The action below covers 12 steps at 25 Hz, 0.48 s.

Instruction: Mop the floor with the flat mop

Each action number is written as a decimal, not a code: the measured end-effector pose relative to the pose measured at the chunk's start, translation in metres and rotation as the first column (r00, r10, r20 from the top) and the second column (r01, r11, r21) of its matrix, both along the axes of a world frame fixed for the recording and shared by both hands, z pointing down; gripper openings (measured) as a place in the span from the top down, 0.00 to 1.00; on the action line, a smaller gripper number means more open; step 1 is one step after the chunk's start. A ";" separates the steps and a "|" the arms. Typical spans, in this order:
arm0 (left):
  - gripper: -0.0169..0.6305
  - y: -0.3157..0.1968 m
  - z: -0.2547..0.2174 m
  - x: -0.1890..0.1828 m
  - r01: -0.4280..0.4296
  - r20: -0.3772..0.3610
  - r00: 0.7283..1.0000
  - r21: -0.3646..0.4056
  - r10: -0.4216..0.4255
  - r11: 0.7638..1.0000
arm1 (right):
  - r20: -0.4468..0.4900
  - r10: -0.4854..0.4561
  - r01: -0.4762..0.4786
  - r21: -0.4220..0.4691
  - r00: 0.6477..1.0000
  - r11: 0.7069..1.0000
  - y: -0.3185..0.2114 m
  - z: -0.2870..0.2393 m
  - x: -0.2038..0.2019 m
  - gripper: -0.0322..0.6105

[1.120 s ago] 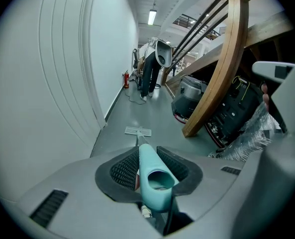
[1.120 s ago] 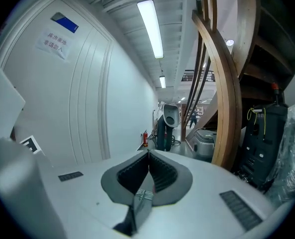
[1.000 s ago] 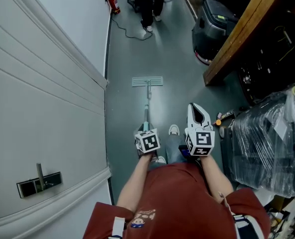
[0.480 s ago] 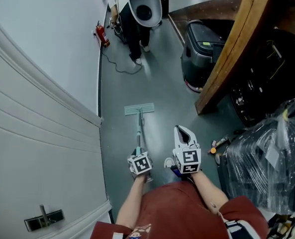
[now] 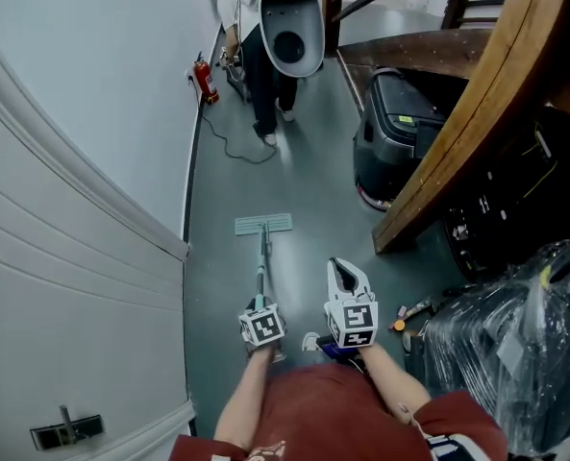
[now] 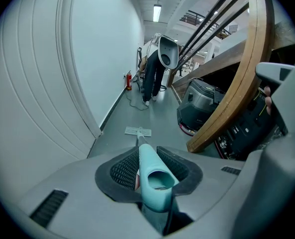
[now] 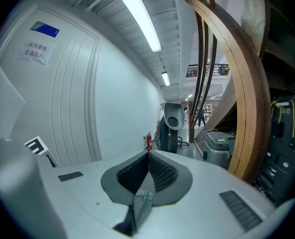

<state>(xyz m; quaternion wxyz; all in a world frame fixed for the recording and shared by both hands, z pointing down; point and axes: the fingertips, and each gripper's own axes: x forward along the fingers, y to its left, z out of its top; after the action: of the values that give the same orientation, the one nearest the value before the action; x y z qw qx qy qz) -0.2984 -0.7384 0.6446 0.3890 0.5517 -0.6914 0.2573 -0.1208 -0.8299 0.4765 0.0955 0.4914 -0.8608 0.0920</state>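
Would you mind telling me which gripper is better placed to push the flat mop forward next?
Left. The left gripper is shut on the mop handle, and the mop head lies flat on the floor ahead. The right gripper has its jaws together on nothing, beside the handle.

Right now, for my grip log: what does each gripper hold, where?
Left gripper: flat mop handle, near its top end. Right gripper: nothing, shut.

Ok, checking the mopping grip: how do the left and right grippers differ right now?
The left gripper has its jaws shut on the pale teal mop handle; the right gripper has its jaws shut together on nothing. The left gripper aims down at the grey floor; the right gripper aims higher, nearly level. Both are grey and carry a marker cube.
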 end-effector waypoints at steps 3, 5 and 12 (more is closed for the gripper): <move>0.78 -0.016 -0.002 -0.006 0.008 -0.007 1.000 0.000 -0.008 1.000 | -0.008 -0.008 0.008 -0.011 1.000 1.000 -0.015 0.001 -0.009 0.92; 0.78 -0.026 0.001 -0.012 0.001 -0.003 1.000 0.014 -0.001 1.000 | -0.019 -0.008 0.007 -0.017 1.000 1.000 -0.023 0.003 -0.015 0.92; 0.78 -0.058 0.004 -0.029 -0.017 -0.016 1.000 0.015 0.017 1.000 | -0.042 0.003 -0.004 -0.020 0.999 1.000 -0.048 0.005 -0.036 0.92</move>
<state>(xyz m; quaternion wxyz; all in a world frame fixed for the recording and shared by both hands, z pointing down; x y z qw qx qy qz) -0.3270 -0.7959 0.6481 0.3883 0.5625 -0.6855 0.2507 -0.1571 -0.8780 0.4811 0.1183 0.4939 -0.8567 0.0904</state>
